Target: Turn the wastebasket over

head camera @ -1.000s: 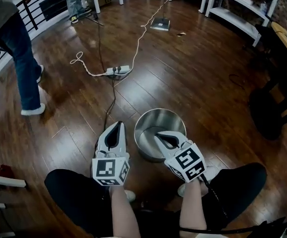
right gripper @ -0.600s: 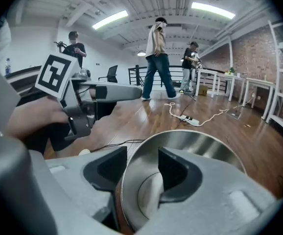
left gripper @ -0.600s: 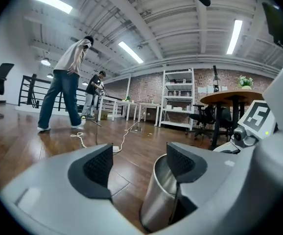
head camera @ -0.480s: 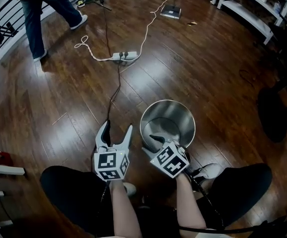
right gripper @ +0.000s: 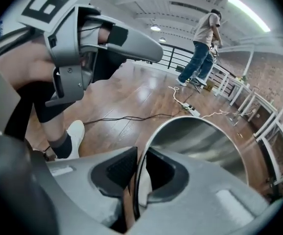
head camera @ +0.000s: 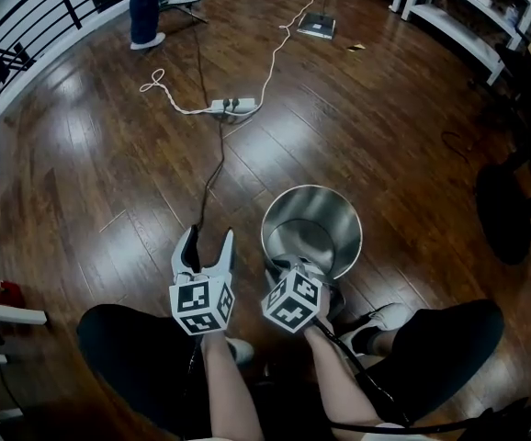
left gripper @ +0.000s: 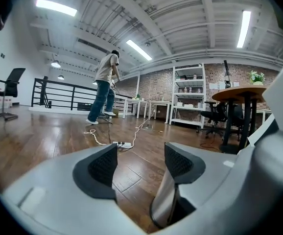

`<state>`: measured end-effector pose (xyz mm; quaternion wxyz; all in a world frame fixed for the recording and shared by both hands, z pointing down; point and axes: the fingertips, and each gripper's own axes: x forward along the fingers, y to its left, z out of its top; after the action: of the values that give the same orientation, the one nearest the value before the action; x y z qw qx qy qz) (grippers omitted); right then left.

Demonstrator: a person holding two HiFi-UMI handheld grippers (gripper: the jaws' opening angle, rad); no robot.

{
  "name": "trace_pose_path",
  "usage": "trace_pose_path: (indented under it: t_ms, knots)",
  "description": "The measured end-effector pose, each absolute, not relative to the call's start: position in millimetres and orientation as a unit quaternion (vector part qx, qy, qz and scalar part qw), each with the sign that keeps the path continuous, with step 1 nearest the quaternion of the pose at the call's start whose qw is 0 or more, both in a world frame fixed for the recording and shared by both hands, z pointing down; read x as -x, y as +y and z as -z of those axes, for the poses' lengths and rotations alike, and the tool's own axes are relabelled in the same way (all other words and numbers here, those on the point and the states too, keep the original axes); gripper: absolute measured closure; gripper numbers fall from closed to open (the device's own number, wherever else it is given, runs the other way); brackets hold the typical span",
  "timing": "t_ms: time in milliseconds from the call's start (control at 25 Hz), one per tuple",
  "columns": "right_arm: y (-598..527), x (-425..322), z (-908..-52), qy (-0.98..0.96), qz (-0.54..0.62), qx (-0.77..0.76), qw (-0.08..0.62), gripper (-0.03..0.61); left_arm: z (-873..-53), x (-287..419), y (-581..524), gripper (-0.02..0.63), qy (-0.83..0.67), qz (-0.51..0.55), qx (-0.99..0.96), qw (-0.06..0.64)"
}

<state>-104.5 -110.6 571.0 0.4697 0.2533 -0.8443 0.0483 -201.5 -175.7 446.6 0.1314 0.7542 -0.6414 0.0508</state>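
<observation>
Dark, glossy plank floor (head camera: pixel 367 136) fills the room. Black railing (head camera: pixel 36 35) runs far left of the steel wastebasket (head camera: pixel 311 211), which stands mouth-up. White shelving (head camera: pixel 449 21) is far right of it. The right gripper (right gripper: pixel 139 173), jaws just closing, pinches its near rim. The left gripper (head camera: pixel 208 239), just left of the wastebasket, is spread, jaws lately narrowing slightly over bare floor.

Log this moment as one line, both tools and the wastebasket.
left tool: jaws just opened, empty | right tool: jaws just closed on wastebasket rim | wastebasket: upright, not yet turned
</observation>
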Motion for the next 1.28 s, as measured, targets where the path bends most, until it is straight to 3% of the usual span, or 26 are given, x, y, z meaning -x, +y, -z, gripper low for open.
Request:
trace_pose_path:
  t_ms: [160,280,560,640,960,1120,1280]
  knots:
    - [-117,94,-554,-0.857,-0.076,-0.264,0.436,0.534,-444,217,-173,0.314,-0.666,-0.038,-0.731,0.142]
    - [-130,78,-527,-0.872,-0.107,-0.301,0.372,0.535,-446,220,-172,0.316,-0.670,-0.037,-0.727,0.145]
    - [-159,34,-466,-0.894,-0.247,-0.364,0.082,0.534,-443,216,-173,0.316,-0.665,-0.035,-0.732,0.139]
    - [-163,31,-463,-0.894,-0.269,-0.358,0.026,0.534,-445,215,-174,0.316,-0.664,-0.038,-0.733,0.141]
    - [-169,14,-488,-0.873,-0.273,-0.399,0.060,0.518,-462,206,-173,0.319,-0.654,-0.053,-0.739,0.157]
    - [-178,-32,-508,-0.827,-0.270,-0.485,0.090,0.469,-476,191,-175,0.319,-0.635,-0.069,-0.751,0.170]
    - [-182,-85,-537,-0.765,-0.345,-0.543,0.012,0.460,-485,176,-180,0.322,-0.621,-0.073,-0.760,0.175]
